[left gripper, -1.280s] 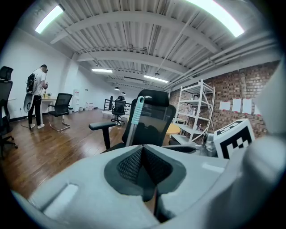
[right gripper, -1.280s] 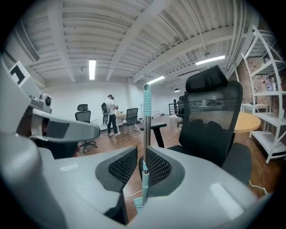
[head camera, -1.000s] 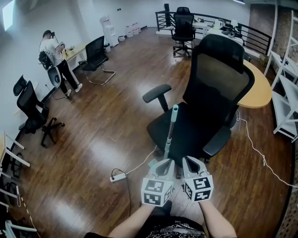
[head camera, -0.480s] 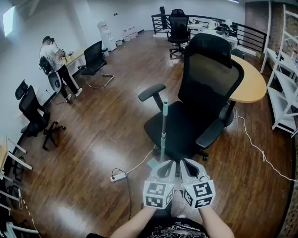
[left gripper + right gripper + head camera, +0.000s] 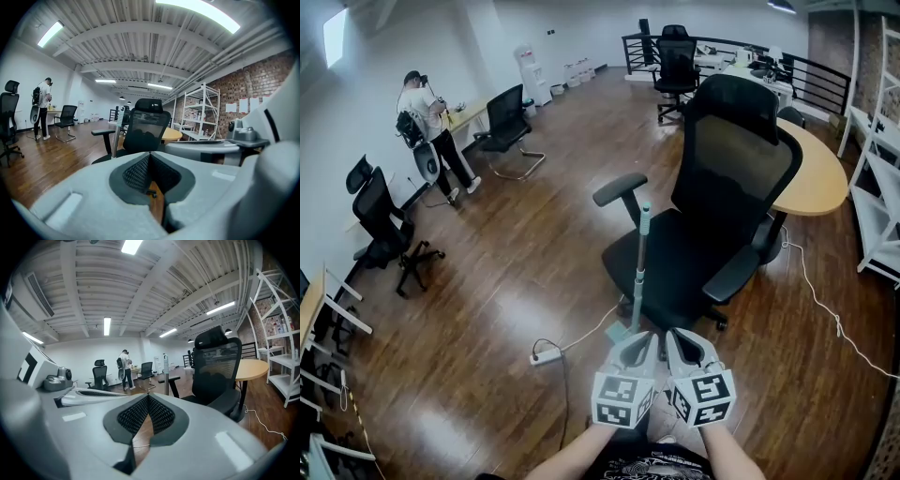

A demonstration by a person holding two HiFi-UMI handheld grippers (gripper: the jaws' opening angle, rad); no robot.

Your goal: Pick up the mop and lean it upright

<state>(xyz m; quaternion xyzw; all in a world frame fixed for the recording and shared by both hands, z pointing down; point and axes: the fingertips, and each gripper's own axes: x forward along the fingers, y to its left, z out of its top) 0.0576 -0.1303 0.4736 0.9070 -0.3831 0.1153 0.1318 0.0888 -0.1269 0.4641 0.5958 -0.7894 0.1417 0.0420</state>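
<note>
The mop (image 5: 639, 267) stands nearly upright, its grey and teal handle resting against the front edge of the black office chair (image 5: 727, 178). Its teal head (image 5: 617, 331) is on the wooden floor. Both grippers hang side by side just in front of the mop's foot, touching nothing. My left gripper (image 5: 641, 347) is shut and empty, and so is my right gripper (image 5: 678, 343). The handle shows as a thin pole (image 5: 116, 136) beyond the closed left jaws in the left gripper view. In the right gripper view the pole (image 5: 166, 378) stands beyond the closed right jaws.
A white power strip (image 5: 542, 356) and its cord lie on the floor to the left. A white cable (image 5: 825, 309) runs at the right, near a round wooden table (image 5: 820, 178) and white shelves (image 5: 883, 197). A person (image 5: 427, 117) stands far left among other chairs (image 5: 389, 230).
The head view has swung a little. The mop stays upright against the chair, and both grippers stay shut, side by side below its foot.
</note>
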